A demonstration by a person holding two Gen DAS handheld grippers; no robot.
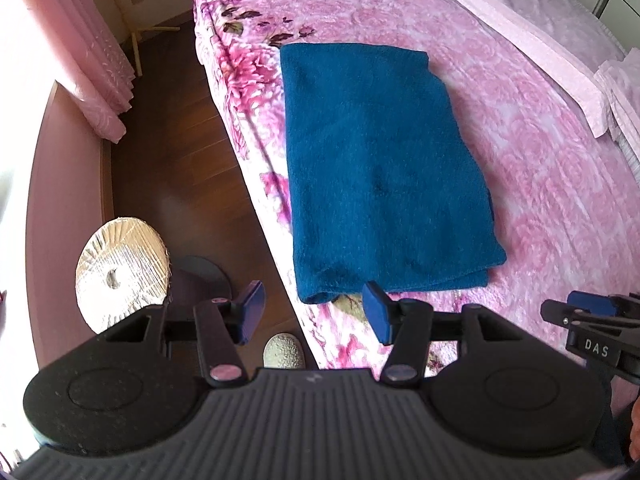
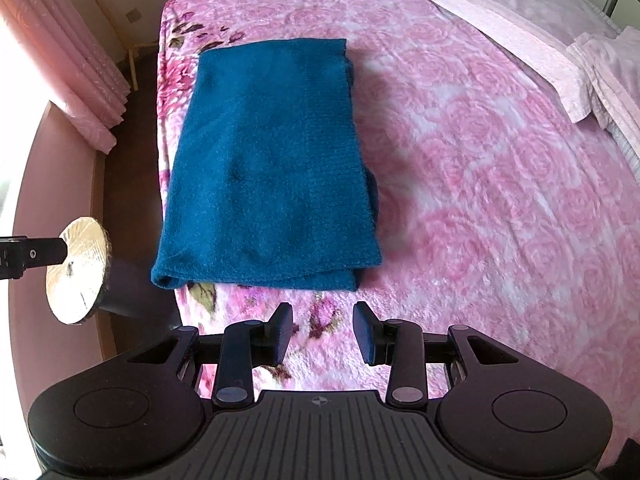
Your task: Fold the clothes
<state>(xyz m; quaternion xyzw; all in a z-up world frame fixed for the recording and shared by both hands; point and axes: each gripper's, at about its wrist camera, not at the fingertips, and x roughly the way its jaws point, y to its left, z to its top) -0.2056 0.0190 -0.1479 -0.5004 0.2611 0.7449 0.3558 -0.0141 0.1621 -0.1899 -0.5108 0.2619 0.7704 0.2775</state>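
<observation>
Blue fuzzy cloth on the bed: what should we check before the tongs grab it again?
1. Blue fuzzy folded cloth lies flat on the pink flowered bedspread: ok.
2. Left tongs open and empty: ok.
3. Right tongs open and empty: ok.
4. Tongs touching the cloth's near edge: not ok, both short of it.
5. Layers lined up: not ok, the bottom layer sticks out.
6. Cloth's far edge neat: cannot tell.

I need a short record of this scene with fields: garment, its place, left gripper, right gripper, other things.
garment: teal knit garment, folded into a long rectangle
place: on the pink floral blanket, near the bed's left edge
left gripper: open, empty, over the bed edge at the garment's near left corner
right gripper: open, empty, just short of the garment's near edge
other things: pink curtain, pillows, round foil-covered disc on the floor
</observation>
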